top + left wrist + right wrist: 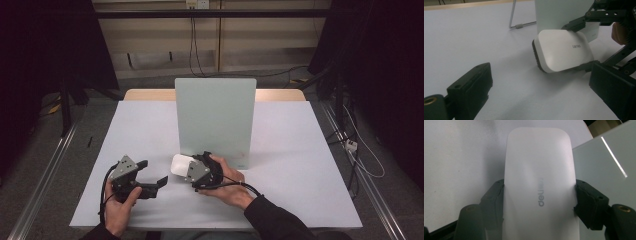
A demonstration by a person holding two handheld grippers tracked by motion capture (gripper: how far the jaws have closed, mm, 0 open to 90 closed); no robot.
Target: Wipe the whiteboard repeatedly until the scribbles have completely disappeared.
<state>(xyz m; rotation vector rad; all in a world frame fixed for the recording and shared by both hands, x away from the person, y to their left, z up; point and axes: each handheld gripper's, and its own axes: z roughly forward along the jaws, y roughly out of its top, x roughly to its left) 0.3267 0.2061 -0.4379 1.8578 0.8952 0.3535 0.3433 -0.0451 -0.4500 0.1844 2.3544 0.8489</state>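
The right gripper [191, 169] clamps one white whiteboard eraser [180, 165] just in front of one upright whiteboard [215, 117], near the table's [300, 150] middle. The left gripper view shows its black felt edge (unseen from above). The left gripper [152, 172] stands open, leftward.

Table [300, 165]: upright board [215, 117] stands at centre, toward the far side. Eraser [180, 165] sits just before the board's lower left corner, between the jaws of the right gripper [192, 170]. Left gripper [152, 172] lies on the table left of the eraser, near it, apart.
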